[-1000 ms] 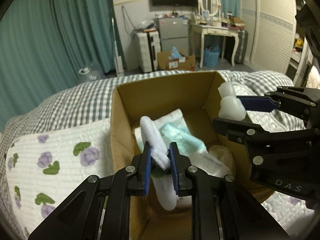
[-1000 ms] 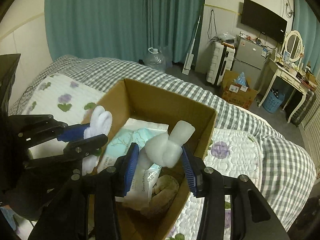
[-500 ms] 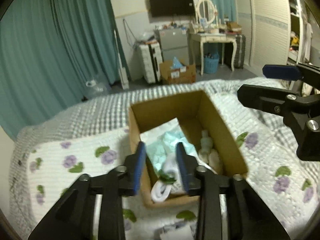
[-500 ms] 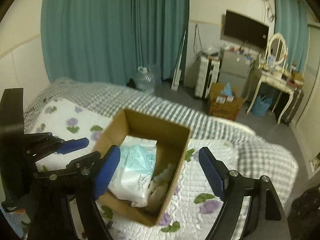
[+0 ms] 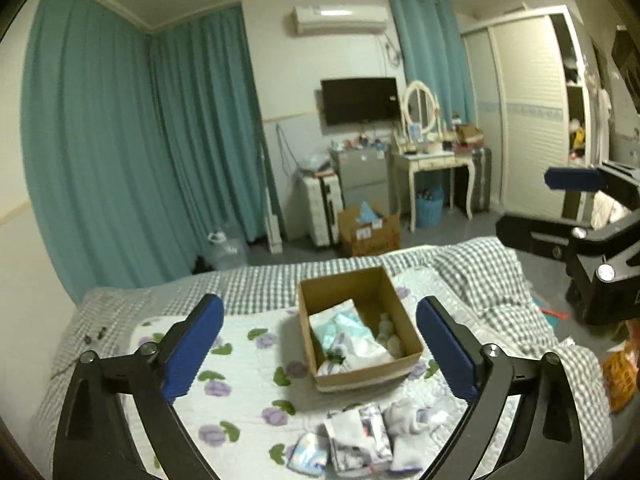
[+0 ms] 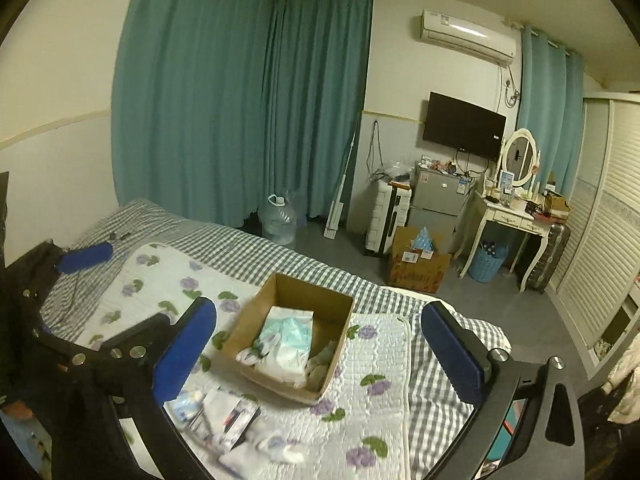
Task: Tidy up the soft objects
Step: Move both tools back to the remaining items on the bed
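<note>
A brown cardboard box (image 5: 362, 286) stands open on the bed and holds white and teal soft packs (image 5: 344, 334) and small white soft pieces. It also shows in the right wrist view (image 6: 332, 300). My left gripper (image 5: 318, 354) is open and empty, high above the bed, with the box framed between its jaws. My right gripper (image 6: 320, 350) is open and empty, also raised, and shows at the right edge of the left wrist view (image 5: 576, 204). A loose pile of white soft items (image 5: 360, 440) lies on the quilt in front of the box, also visible in the right wrist view (image 6: 236, 416).
The bed has a white floral quilt (image 5: 240, 364) over a grey checked sheet (image 6: 248, 252). Beyond the bed are teal curtains, a water jug (image 6: 280, 220), a floor box (image 6: 418, 266), a dresser (image 6: 516, 220) and a wardrobe at right.
Both grippers let go of their white soft pieces into the box, opened wide and pulled up and back. The box now looks small and far below.
</note>
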A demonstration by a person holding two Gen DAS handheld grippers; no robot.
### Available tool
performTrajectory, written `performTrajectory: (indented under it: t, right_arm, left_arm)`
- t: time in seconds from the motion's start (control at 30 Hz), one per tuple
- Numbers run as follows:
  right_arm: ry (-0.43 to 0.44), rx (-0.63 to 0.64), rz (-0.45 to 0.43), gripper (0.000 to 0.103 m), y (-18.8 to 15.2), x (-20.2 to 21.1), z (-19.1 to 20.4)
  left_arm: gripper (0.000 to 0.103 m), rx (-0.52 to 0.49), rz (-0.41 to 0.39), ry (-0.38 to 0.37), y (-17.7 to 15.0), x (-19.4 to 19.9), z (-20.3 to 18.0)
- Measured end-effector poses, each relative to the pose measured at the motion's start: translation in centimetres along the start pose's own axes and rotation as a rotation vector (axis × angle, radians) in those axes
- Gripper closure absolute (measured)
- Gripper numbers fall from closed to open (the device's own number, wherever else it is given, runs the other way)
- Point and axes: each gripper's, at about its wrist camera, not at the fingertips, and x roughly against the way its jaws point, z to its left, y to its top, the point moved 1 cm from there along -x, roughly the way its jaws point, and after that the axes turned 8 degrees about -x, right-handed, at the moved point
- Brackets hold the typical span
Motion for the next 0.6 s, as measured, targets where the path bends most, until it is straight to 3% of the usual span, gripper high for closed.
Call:
performTrajectory:
  t: [0.17, 0.3, 0.43, 0.6]
  right_arm:
    - [-0.005, 0.018, 0.036, 0.0, -2.4, 2.9, 1.3]
    - [0.002, 0.0, 0.085, 0.0, -5.8, 2.6, 1.6]
    - [-0.004, 0.002, 0.145, 0.0, -10.4, -0.3, 1.8]
    - [-0.015, -0.006, 0.276, 0.0, -16.5, -6.9, 1.8]
  left_arm:
    - [0.0, 0.035, -0.006, 0.009, -2.2, 2.3, -0.1]
    - [0.0, 0.078, 0.041, 0.014, -5.8, 1.9, -0.3]
    - [0.0, 0.136, 0.132, 0.0, -10.5, -1.3, -0.4]
    - [0.0, 0.166, 0.232, 0.011, -15.6, -5.7, -1.1]
